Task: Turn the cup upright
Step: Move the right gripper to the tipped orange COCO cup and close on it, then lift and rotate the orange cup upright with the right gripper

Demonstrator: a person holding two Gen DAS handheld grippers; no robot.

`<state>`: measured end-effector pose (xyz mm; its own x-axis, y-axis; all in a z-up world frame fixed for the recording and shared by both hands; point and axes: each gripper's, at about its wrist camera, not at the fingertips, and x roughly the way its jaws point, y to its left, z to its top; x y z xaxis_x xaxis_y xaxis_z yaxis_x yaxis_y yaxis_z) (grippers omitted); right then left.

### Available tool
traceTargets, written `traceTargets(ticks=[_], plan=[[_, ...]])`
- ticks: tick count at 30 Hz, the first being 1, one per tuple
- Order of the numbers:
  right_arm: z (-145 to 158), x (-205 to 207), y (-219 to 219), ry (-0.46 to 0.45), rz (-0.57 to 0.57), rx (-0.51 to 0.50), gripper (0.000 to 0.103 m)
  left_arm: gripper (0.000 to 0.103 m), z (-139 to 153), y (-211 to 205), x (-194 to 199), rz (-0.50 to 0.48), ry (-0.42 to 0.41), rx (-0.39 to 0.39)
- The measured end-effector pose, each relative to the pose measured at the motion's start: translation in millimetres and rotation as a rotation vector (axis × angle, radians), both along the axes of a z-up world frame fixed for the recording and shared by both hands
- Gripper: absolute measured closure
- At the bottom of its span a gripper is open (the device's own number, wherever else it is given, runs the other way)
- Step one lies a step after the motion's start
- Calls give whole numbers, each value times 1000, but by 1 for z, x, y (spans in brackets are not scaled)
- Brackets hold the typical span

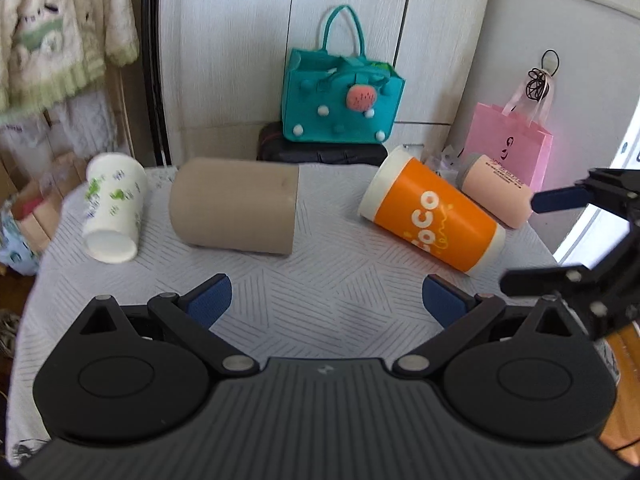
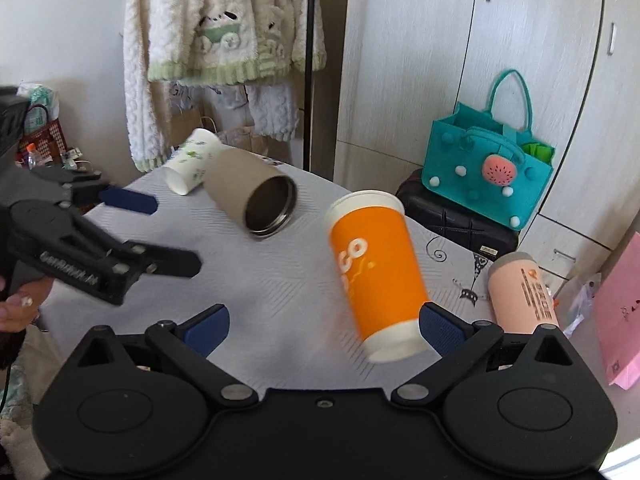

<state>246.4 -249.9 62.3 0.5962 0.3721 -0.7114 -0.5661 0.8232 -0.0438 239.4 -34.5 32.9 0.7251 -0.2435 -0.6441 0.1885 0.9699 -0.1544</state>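
Several cups lie on their sides on the round table (image 1: 320,288). An orange cup (image 1: 434,222) lies right of centre; it also shows in the right wrist view (image 2: 378,280), its base between my right fingers. A beige metal-lined cup (image 1: 236,206) (image 2: 252,196) lies centre-left. A white cup with green print (image 1: 114,212) (image 2: 192,166) lies far left. A pink cup (image 1: 496,190) (image 2: 524,292) lies at the right. My left gripper (image 1: 326,300) is open and empty over the near table. My right gripper (image 2: 324,326) (image 1: 536,240) is open, close to the orange cup's base.
A teal felt bag (image 1: 340,108) sits on a black case (image 1: 320,152) behind the table. A pink paper bag (image 1: 508,144) stands at the back right. A robe (image 2: 216,40) hangs on a rack at the left. White cupboards (image 2: 480,80) stand behind.
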Motion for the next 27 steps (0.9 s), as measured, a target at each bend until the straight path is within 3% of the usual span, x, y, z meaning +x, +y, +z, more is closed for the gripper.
traceTargets(ticks=[6, 11, 16, 18, 21, 27], plan=[[-15, 35, -1, 32, -3, -67, 7, 0, -14, -1, 17, -9, 56, -39], [-23, 53, -1, 35, 10, -91, 8, 0, -10, -1, 21, 15, 6, -87], [-34, 71, 2, 63, 18, -119, 8, 0, -12, 0, 24, 14, 36, -118], [-37, 75, 1, 73, 14, -119, 23, 0, -13, 0, 24, 16, 42, -120], [-38, 80, -4, 118, 2, -76, 31, 0, -13, -2, 26, 6, 52, -119], [-35, 73, -4, 116, -15, -72, 31, 0, -11, 0, 18, -1, 43, -137]])
